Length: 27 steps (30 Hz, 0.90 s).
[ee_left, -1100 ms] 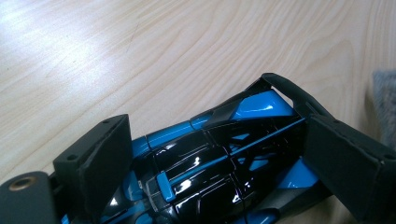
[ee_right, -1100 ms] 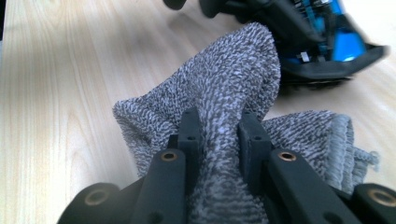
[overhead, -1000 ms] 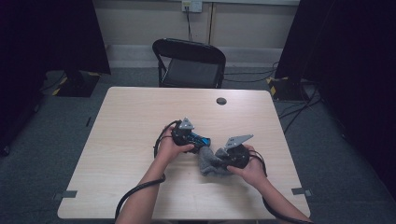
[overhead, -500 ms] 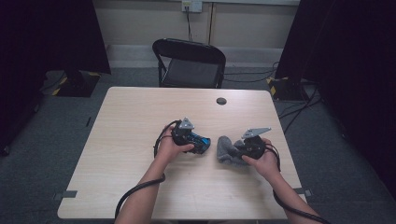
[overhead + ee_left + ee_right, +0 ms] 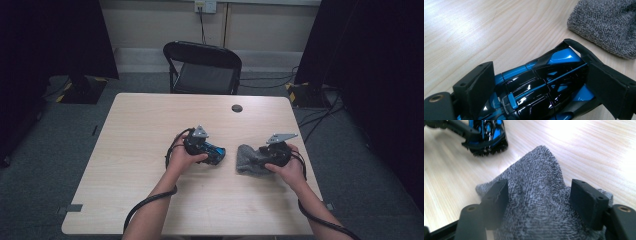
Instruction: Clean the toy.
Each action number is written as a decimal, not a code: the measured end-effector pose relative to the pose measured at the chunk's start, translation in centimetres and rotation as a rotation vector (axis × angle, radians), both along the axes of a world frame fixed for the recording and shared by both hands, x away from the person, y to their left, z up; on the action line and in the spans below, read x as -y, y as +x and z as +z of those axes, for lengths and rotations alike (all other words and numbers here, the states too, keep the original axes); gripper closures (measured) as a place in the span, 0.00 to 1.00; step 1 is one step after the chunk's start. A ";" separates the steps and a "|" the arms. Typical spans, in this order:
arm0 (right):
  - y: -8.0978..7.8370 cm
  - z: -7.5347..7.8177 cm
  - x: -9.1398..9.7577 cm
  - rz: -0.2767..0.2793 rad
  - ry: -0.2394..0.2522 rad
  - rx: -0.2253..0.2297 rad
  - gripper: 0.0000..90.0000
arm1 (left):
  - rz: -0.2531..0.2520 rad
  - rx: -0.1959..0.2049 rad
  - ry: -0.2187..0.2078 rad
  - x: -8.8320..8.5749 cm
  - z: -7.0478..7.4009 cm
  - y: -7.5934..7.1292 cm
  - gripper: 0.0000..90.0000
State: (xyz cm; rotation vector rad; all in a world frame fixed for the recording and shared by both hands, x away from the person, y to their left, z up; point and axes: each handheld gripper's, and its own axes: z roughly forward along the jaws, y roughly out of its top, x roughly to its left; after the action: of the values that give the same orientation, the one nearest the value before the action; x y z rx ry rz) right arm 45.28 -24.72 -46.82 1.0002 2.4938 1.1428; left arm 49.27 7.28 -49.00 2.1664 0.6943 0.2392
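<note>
Nearest the viewer, two forearms come in over the near edge of the pale wooden worktop point(image 5: 140, 200), each with a black cable trailing back from its tool.

The right tool point(image 5: 260, 159) sits right of centre, held in the right hand point(image 5: 286, 167). Its jaws have just been opening: in the right gripper view they stand apart with the grey terry cloth point(image 5: 541, 202) bunched between them, the pads beside the fabric and not squeezing it. The cloth lies in a loose heap on the worktop, and one peak of it rises toward the far side of that view. In the high view the cloth point(image 5: 249, 159) lies just left of the right hand, near the middle of the worktop's right half.

The left tool point(image 5: 216, 153) is at centre, held in the left hand point(image 5: 182, 159). Its jaws are closed on a blue and black toy car point(image 5: 541, 85), one pad at each side of the glossy body, with the car low over the wood. The cloth's edge lies just beyond the car's far end, near it but apart.

Farther off, a small dark round disc point(image 5: 237, 108) lies near the far edge of the worktop. Beyond that edge stands a black folding chair point(image 5: 202, 67) on grey carpet.
</note>
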 end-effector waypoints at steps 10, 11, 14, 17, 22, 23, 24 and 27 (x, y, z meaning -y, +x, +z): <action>-0.1 -0.5 -0.4 0.065 -0.076 -0.049 0.37 | -0.031 0.031 0.021 -0.2 0.9 0.1 0.20; -0.2 -0.7 -0.4 0.060 -0.080 -0.053 0.37 | -0.023 0.035 0.020 -0.4 1.0 0.0 0.20; -0.4 -1.2 -0.4 0.062 -0.101 -0.040 0.38 | -0.015 0.018 0.011 -1.2 1.4 -0.3 0.20; -0.6 -1.2 -0.6 0.064 -0.126 -0.023 0.39 | 0.004 0.027 0.002 -2.2 1.8 -0.7 0.20; -0.7 -1.5 -0.7 0.057 -0.134 -0.013 0.40 | 0.027 0.012 0.009 -3.4 1.8 -1.7 0.18; -0.7 -1.5 -0.7 0.055 -0.133 -0.012 0.40 | 0.024 0.009 0.013 -3.5 1.7 -1.8 0.18; -0.7 -1.5 -0.7 0.054 -0.132 -0.012 0.40 | 0.030 0.011 0.023 -3.6 1.6 -1.8 0.19; -0.8 -1.7 -0.7 0.053 -0.132 0.000 0.40 | 0.038 0.007 0.026 -3.8 1.2 -1.7 0.18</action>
State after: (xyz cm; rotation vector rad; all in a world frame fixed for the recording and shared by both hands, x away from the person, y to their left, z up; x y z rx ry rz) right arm 44.43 -24.07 -48.48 0.9040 2.5723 0.9770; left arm 47.58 11.07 -47.81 2.1776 0.7319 0.2771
